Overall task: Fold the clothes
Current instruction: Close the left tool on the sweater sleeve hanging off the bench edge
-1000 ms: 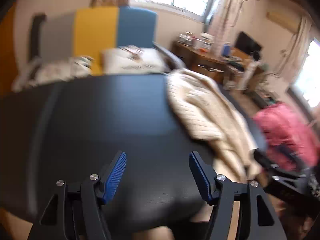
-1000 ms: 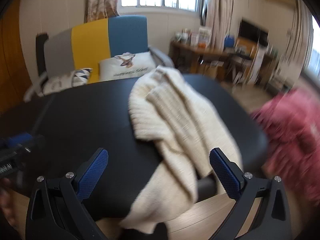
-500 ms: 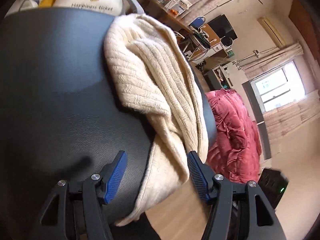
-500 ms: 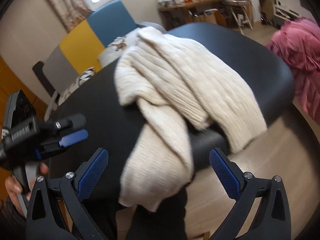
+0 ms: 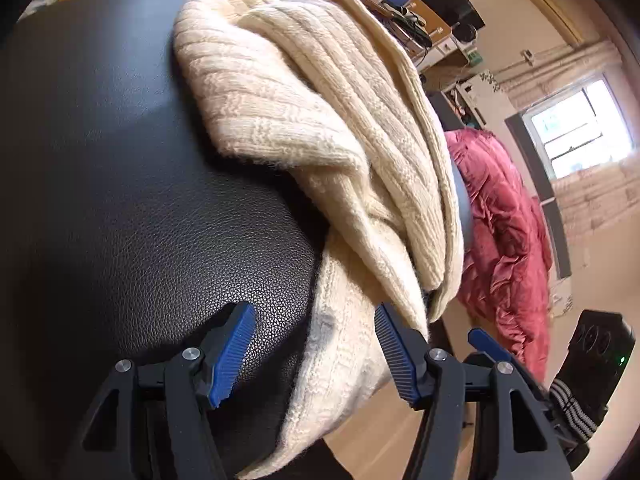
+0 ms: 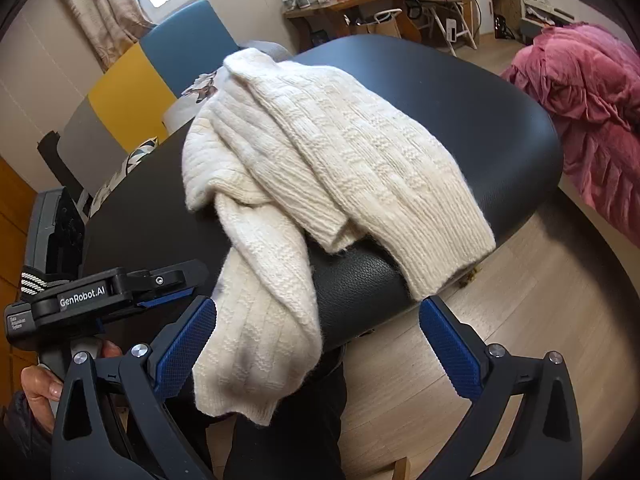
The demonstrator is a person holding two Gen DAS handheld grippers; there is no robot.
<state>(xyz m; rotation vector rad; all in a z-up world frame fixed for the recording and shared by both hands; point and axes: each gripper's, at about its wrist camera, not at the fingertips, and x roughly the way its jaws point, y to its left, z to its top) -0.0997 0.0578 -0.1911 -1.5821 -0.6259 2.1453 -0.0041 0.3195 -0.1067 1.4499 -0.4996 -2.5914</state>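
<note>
Right wrist view: the right gripper [image 6: 318, 344] has its blue-padded jaws spread wide, empty, at six o'clock. The cream ribbed knit sweater [image 6: 320, 168] lies crumpled on the black leather-textured table [image 6: 460, 92], one part hanging over the near edge between those jaws. At eight o'clock the left gripper [image 5: 314, 354] is also parted, straddling that hanging part. At two o'clock lies a pink quilt [image 6: 592, 100].

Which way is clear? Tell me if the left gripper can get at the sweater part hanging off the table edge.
Probably yes. The left gripper has its jaws open with the hanging part of the cream sweater already between them at the black table edge; nothing blocks it.
</note>
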